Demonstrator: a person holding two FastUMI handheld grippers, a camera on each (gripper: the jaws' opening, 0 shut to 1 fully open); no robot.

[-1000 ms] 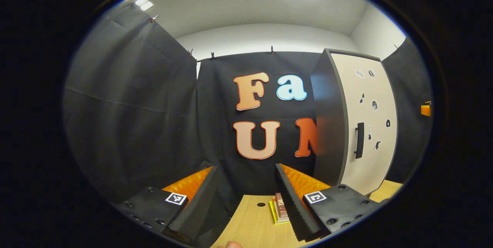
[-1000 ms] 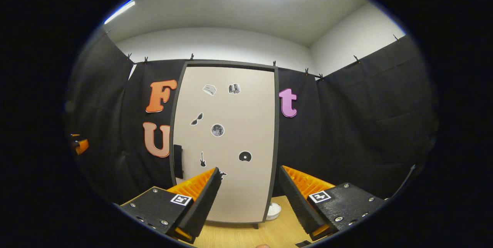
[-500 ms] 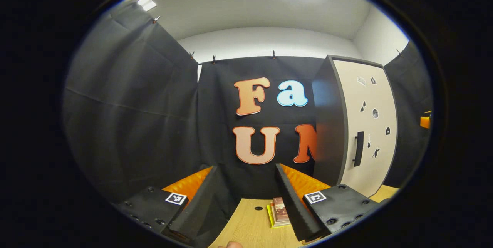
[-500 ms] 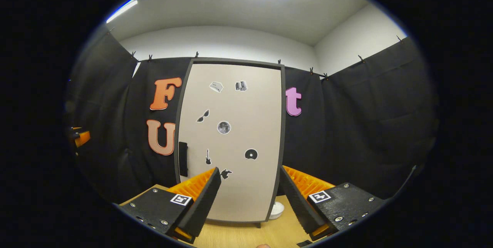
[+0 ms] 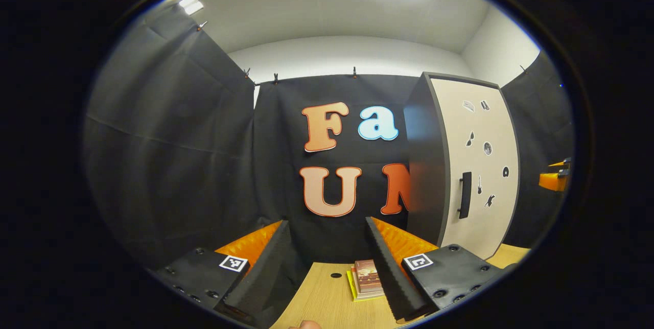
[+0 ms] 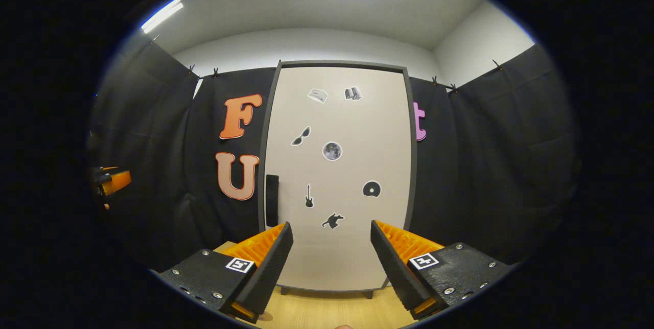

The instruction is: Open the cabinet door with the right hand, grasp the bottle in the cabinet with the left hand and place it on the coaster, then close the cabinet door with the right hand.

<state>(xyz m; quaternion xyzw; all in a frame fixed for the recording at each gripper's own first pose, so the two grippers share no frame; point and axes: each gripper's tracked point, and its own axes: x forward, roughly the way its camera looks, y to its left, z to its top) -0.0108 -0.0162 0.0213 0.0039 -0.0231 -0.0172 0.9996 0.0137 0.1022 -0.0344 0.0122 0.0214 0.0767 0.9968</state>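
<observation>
Cabinet door (image 6: 337,175), pale with a dark frame and small stickers on it, stands shut on the wooden table (image 6: 327,313), straight ahead in the right gripper view. Its dark vertical handle (image 6: 272,200) sits along the door's left edge, just above and beyond the right gripper's (image 6: 331,247) left finger. That gripper has its fingers spread wide with nothing between them, apart from the door. In the left gripper view the cabinet (image 5: 462,165) stands to the right, its dark side panel facing the camera. The left gripper (image 5: 327,247) is likewise wide open and holds nothing, above the table (image 5: 322,303), where a small stack of books (image 5: 365,278) lies just beside its right finger.
</observation>
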